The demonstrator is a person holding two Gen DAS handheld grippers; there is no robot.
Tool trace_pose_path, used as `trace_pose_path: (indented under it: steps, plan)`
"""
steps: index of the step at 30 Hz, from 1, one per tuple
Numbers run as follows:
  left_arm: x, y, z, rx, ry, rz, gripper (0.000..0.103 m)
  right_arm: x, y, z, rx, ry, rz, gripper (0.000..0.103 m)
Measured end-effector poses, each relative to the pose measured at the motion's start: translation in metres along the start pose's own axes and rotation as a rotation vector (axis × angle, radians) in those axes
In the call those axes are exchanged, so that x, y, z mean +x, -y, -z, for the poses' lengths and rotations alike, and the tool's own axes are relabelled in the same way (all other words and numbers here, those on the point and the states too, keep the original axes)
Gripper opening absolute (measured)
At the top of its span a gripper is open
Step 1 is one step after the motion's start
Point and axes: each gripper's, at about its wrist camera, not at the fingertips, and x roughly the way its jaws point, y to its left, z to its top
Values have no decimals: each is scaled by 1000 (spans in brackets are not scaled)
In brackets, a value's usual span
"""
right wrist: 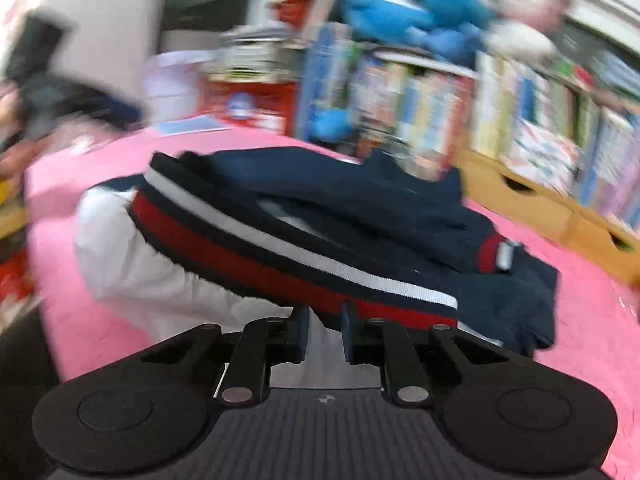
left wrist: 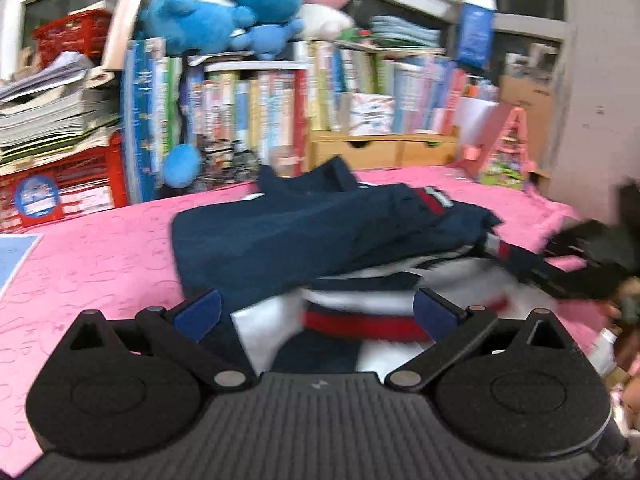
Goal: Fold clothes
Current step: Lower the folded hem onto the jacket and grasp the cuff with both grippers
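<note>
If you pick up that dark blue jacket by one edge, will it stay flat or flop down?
The jacket would probably flop: it already lies in soft, rumpled folds on the pink cover. The striped band looks thicker, so it may sag less. It likely won't slide much, since the cover looks textured.

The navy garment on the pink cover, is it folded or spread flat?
Partly folded: the navy garment lies doubled over its white part.

— How did the left black plastic two-finger gripper (left wrist: 318, 312) look?
— It had a ribbed grey base, two round black housings, silver pivot pins and blue pads on its fingers (left wrist: 202, 314).
— And the right black plastic two-finger gripper (right wrist: 325, 330)?
— It was the same build: black link bars, silver pins, a small round mark on the ribbed base.
</note>
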Motion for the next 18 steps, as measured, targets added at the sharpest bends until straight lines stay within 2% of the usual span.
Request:
trace_pose_path:
  steps: [3, 6, 9, 11, 15, 18]
  plan:
    - [16, 11, 2, 62, -43, -25, 103, 31, 13, 1, 104, -81, 24, 19]
    - [41, 18, 2, 92, -81, -59, 103, 24, 12, -2, 98, -41, 39, 21]
    - [68, 16, 2, 65, -133, -83, 103, 5, 26, -6, 147, 20, 56, 25]
    - [86, 12, 6, 36, -177, -126, 103, -2, 41, -5, 191, 33, 82, 31]
    - [106, -1, 16, -66, -233, -127, 103, 0, 66, 11, 247, -7, 141, 36]
    - [108, -7, 23, -116, -225, -124, 103, 8, 72, 23, 260, -44, 125, 52]
